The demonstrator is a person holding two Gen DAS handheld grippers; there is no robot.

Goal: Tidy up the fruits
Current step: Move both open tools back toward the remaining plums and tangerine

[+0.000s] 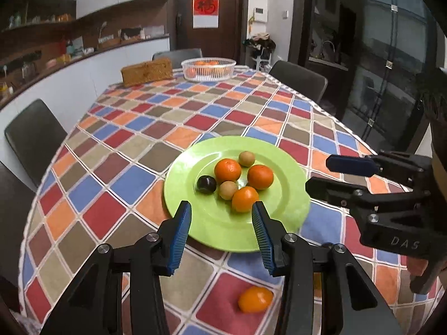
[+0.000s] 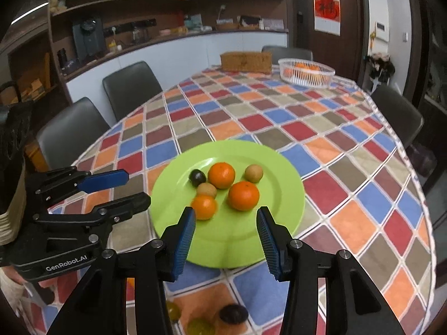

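A green plate (image 1: 287, 203) (image 2: 279, 223) lies on the checkered tablecloth. It holds three oranges (image 1: 227, 170) (image 2: 243, 195), two small tan fruits (image 1: 247, 158) (image 2: 254, 173) and a dark plum (image 1: 206, 184) (image 2: 197, 177). My left gripper (image 1: 222, 209) is open and empty above the plate's near rim. My right gripper (image 2: 225, 215) is open and empty above the plate's near side; it also shows in the left wrist view (image 1: 321, 176). A loose orange (image 1: 255, 298) lies on the cloth near me. A dark fruit (image 2: 233, 313) and yellow-green fruits (image 2: 199, 326) lie under the right gripper.
A white basket (image 1: 208, 68) (image 2: 307, 72) with oranges and a wicker box (image 1: 146, 72) (image 2: 245, 61) stand at the table's far end. Dark chairs (image 1: 35, 136) (image 2: 131, 86) surround the table. A counter with shelves runs along the left wall.
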